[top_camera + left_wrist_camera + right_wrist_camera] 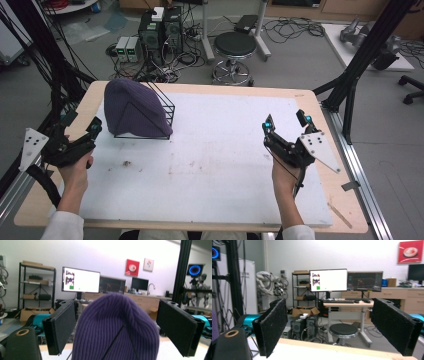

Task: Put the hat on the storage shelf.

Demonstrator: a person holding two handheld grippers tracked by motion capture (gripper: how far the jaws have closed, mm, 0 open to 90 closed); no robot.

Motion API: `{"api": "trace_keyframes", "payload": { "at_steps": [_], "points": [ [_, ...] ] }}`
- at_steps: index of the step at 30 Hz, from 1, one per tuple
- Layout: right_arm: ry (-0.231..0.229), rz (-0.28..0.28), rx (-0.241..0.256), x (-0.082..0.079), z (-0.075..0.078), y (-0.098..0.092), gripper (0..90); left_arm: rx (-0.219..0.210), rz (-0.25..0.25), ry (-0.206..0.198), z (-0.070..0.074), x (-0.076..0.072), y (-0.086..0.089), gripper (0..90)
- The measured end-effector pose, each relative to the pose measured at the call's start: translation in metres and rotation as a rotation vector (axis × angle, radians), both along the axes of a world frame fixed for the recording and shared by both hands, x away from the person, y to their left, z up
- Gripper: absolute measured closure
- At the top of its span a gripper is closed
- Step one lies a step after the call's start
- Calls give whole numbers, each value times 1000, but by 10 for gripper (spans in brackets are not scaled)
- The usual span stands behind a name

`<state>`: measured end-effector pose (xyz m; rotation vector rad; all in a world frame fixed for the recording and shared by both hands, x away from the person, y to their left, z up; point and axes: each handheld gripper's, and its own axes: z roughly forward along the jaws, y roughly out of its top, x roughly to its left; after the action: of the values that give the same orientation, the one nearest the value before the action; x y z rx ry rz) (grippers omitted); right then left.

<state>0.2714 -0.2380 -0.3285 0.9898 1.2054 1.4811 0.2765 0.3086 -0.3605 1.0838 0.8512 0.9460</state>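
Hat (132, 107) time: the purple knit hat sits over a black wire rack (167, 111) at about ten o'clock on the white mat (225, 165). Your left gripper (94, 127) is just beside it, at nine o'clock from the rack, with its jaws wide and nothing between them. In the left gripper view the hat (117, 325) is right in front, between the two pads, with thin rack wires crossing it.

Go slow. Aim for the soft top of the hat, not the wires, so you pinch only cloth. Then lift straight up so the rack does not tip.

Your right gripper (286, 120) waits at three o'clock, well apart, jaws wide and holding nothing. It could hold the rack down.

The rack holds only the hat; I cannot tell if anything hides under it.
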Motion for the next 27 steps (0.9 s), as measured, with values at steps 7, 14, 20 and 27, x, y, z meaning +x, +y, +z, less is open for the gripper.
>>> {"api": "trace_keyframes", "payload": {
  "at_steps": [7, 14, 20, 27],
  "points": [
    [35, -27, 47, -15, -25, -14, 116, -25, 22, 33, -18, -3, 5, 167],
    [87, -50, 52, -22, -47, -24, 116, -20, 29, 70, -35, -8, 7, 167],
    [109, -57, 31, -27, -62, -24, 116, 1, 27, 109, -48, -12, 5, 167],
    [122, -50, -1, -28, -72, -17, 115, 16, 23, 142, -58, -11, 1, 168]
  ]
}}
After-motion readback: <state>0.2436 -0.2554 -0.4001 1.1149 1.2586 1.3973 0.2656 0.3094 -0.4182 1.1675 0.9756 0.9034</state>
